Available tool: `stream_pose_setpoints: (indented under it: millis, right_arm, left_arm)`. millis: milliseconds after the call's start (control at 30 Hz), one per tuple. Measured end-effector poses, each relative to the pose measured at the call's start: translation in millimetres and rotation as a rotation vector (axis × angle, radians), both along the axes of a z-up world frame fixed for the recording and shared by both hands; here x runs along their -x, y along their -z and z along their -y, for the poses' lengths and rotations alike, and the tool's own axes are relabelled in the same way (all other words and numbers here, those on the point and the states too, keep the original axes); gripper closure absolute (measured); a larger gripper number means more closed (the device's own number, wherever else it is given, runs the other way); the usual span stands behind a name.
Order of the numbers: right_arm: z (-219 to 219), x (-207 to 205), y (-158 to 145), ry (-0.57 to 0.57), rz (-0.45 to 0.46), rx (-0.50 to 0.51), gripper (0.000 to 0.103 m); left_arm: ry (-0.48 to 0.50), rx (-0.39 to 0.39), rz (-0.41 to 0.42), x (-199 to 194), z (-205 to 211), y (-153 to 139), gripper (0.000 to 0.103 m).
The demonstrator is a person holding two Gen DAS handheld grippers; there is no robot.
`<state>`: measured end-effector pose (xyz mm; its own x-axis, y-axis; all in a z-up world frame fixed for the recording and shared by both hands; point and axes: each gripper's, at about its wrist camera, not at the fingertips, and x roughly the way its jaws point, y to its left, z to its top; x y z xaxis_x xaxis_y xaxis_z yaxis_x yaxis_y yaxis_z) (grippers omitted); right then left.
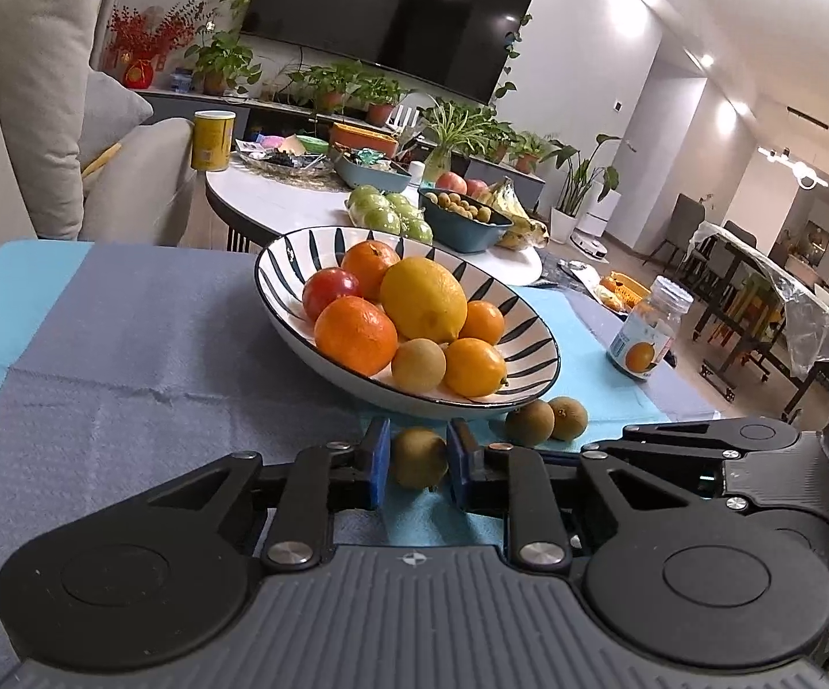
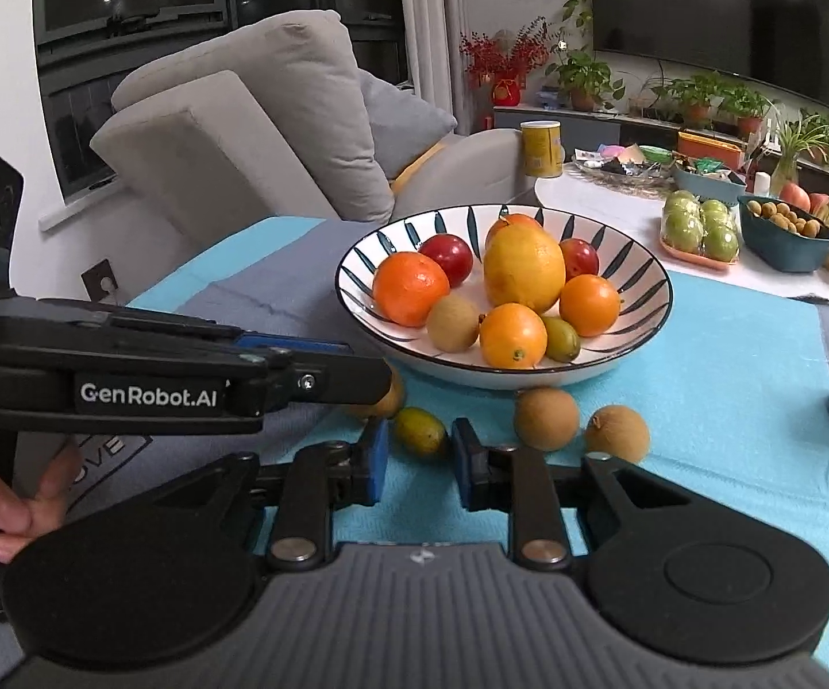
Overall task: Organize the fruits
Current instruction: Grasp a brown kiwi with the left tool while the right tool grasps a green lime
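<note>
Looks like the pickup of loose fruit for the striped bowl, already loaded with oranges, a lemon and red plums. Find the small brown fruit on the blue cloth over the surface, just in front of the bowl, bracketed by the blue pads of the left tool; cannot tell from either view whether clamped on it or merely drawn close around it, with hardly any gap on either side. Close gently and evenly, keep the pads on the widest girth, then lift straight up before swinging over the rim, clearing the two other brown fruits lying just to the right. Nearly round, perhaps a shade taller than wide in the left view, so no real axis to respect there. Note the right tool, spread and empty, tips either side of the near part of a small green-yellow oval fruit on the cloth. Lying with its long axis crosswise to the fingers, dipping slightly toward the right; better to turn the wrist and pinch across the short waist, not end to end, given the likely tendency to squirt out otherwise
</note>
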<state>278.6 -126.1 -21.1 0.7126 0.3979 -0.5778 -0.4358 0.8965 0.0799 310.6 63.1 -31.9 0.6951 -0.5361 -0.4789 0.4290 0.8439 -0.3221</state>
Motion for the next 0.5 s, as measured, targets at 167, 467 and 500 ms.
stream_pose_setpoints:
  millis: [167, 467, 500]
  right_arm:
    - [2.8, 2.6, -1.3, 0.008, 0.012, 0.011, 0.051]
    - [12.7, 5.5, -10.4, 0.027, 0.018, -0.019, 0.051]
    - [13.5, 5.9, -11.4, 0.029, 0.021, -0.020, 0.051]
  left_arm:
    - [0.008, 0.011, 0.009, 2.4, -1.8, -4.0, 0.091]
    - [0.033, -0.006, 0.003, 3.0, 3.0, -3.4, 0.090]
    - [0.038, -0.012, 0.008, 4.1, 3.9, -3.4, 0.089]
